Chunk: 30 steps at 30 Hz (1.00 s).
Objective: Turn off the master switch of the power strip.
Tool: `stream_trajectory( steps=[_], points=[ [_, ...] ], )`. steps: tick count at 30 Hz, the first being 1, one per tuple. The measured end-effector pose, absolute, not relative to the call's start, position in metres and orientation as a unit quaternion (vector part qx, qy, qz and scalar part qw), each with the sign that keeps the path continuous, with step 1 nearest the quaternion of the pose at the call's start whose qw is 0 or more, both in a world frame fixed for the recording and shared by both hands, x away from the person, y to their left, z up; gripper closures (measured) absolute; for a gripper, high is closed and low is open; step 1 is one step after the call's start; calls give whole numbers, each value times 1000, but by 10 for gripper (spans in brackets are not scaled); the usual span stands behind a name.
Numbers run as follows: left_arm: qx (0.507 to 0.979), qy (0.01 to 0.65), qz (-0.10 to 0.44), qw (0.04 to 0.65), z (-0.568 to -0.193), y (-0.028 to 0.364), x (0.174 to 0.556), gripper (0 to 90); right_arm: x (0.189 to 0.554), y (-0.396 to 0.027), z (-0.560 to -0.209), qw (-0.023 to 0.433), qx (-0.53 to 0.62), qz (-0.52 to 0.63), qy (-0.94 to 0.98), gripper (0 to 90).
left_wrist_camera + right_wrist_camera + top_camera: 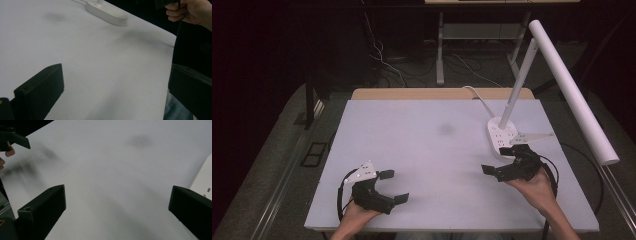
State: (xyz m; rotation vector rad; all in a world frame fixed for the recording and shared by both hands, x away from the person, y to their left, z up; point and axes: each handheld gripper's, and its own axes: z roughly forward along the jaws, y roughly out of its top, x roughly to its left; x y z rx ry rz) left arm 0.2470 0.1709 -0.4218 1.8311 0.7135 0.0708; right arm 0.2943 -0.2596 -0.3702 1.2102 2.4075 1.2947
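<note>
Tools poised wide over a bare white counter (432, 150), lamp base beside my right one.

In the high view my left tool (392, 186) sat at the lower left of the frame, its jaws spread wide and gripping nothing; the left gripper view showed the same broad gap with only counter surface between the jaws. My right tool (502, 162) sat at the lower right, jaws also wide apart and empty, as the right gripper view confirmed. The white lamp base (501, 136) lay just beside the right tool, right of centre, its stem slanting up to a long white tube head at the upper right. I could not tell whether the tool touched the base. A faint grey smudge (445, 129) marked the counter near mid-frame.
</note>
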Motion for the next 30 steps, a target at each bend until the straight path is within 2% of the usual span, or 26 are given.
stream_trajectory(
  steps=[30],
  points=[
    [775, 299, 26, 556, -421, 170, 245, 0, 334, -247, -351, 88, 406, 412, 811, 6]
  ],
)
